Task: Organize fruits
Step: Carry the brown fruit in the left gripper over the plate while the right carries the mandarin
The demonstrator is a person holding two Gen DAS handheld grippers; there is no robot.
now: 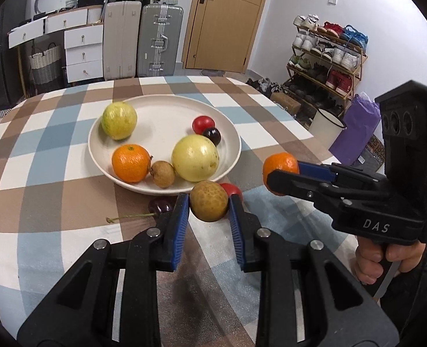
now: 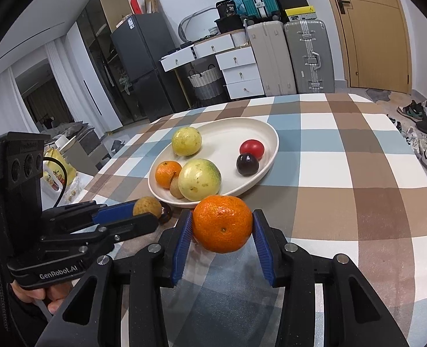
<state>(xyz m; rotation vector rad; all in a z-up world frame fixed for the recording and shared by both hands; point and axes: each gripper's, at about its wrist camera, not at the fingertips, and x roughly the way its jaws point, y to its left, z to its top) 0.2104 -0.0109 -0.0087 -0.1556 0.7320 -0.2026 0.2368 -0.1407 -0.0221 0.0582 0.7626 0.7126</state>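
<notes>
On my left gripper [image 1: 208,205], I note the blue pads [image 1: 180,225] clamped on either side of a brown, rough-skinned longan [image 1: 209,204], which is held clear of the checked tablecloth [image 1: 54,190]. Just left of its left finger, a dark cherry [image 1: 159,205] with a long stem lies on the cloth; just beyond its right finger, a red cherry tomato [image 1: 231,189] shows behind the held fruit. Ahead of this gripper sits the white plate [image 1: 167,107], its near rim just past the fingertips. On the plate, running left to right as I see it from the left wrist: a yellow-green guava [image 1: 119,120] at the far left, a mandarin [image 1: 130,162] at the near left, a second small longan [image 1: 162,174] touching it, a larger pale guava [image 1: 195,157] beside that, and a red tomato [image 1: 203,124] touching a dark plum [image 1: 212,136] toward the far right. To the right of the plate, my right gripper [image 2: 222,228] is closed on a second mandarin [image 2: 222,223], pinched between its blue pads [image 2: 263,248] and lifted above the cloth, just short of the plate's near rim. From the right wrist, the left gripper lies to its left, near but apart, both facing the plate.
</notes>
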